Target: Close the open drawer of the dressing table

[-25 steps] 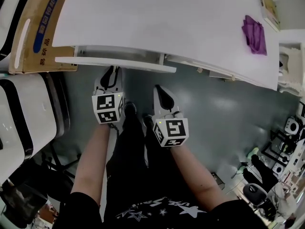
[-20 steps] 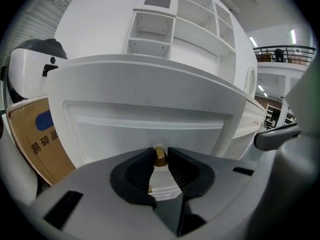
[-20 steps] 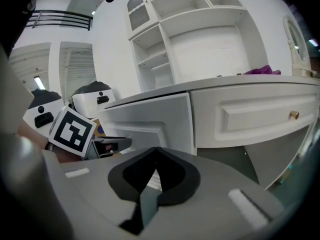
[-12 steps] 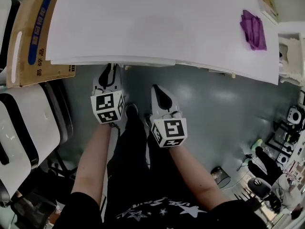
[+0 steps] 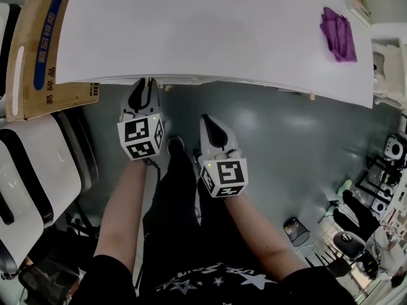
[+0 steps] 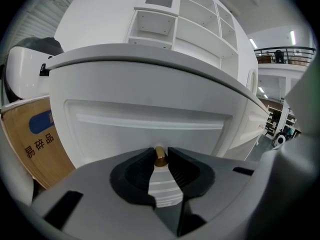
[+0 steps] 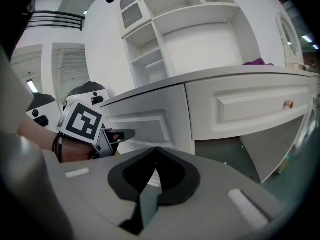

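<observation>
The white dressing table point(image 5: 210, 30) fills the top of the head view. Its left drawer front point(image 6: 150, 124) lies under the tabletop edge and no longer shows from above. My left gripper point(image 5: 145, 86) reaches under that edge and is shut on the drawer's small brass knob point(image 6: 159, 156), which sits between the dark pads point(image 6: 137, 171). In the right gripper view, that drawer front point(image 7: 147, 116) appears level with the neighbouring one, with the left gripper point(image 7: 107, 136) against it. My right gripper point(image 5: 212, 124) hangs lower right, away from the table, shut and empty point(image 7: 156, 150).
A purple cloth point(image 5: 337, 24) lies on the tabletop at the right. A cardboard box point(image 5: 38, 49) and a white chair point(image 5: 32, 170) stand at the left. The right drawer has a brass knob point(image 7: 288, 104). Equipment clutters the floor at the lower right point(image 5: 356, 221).
The drawer that stuck out from under the tabletop has slid in out of sight. My left gripper went forward with it, holding the knob. The right gripper stayed put.
</observation>
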The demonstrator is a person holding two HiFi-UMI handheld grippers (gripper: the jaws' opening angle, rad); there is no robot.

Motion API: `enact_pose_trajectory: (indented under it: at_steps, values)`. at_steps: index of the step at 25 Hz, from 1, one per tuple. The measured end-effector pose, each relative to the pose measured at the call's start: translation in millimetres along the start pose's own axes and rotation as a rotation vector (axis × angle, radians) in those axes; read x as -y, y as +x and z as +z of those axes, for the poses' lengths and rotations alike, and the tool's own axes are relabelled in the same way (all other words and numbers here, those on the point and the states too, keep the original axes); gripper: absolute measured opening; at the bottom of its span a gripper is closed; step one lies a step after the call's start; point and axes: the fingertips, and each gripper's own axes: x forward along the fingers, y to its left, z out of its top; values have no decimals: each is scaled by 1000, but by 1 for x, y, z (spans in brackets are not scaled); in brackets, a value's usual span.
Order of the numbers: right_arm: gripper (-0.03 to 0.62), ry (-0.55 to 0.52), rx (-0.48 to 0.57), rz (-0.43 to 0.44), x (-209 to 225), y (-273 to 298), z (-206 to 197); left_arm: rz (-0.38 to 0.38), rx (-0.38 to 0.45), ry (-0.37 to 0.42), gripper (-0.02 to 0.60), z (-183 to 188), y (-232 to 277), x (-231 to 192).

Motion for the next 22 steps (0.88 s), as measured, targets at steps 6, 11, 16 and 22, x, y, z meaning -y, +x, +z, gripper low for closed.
enact_pose_trajectory:
  at_steps: [6, 11, 16, 22]
  values:
    - [3, -6, -3, 13, 0, 0, 0, 5, 11, 0, 91, 2, 1, 1]
    - [3, -13, -5, 21, 1, -1, 0, -4, 23, -5, 94, 1, 1, -1]
    - [3, -26, -2, 45, 4, -6, 3, 11, 6, -4, 94, 1, 1, 1]
    - [3, -49, 11, 77, 7, -22, 9, 35, -4, -41, 186, 5, -8, 5]
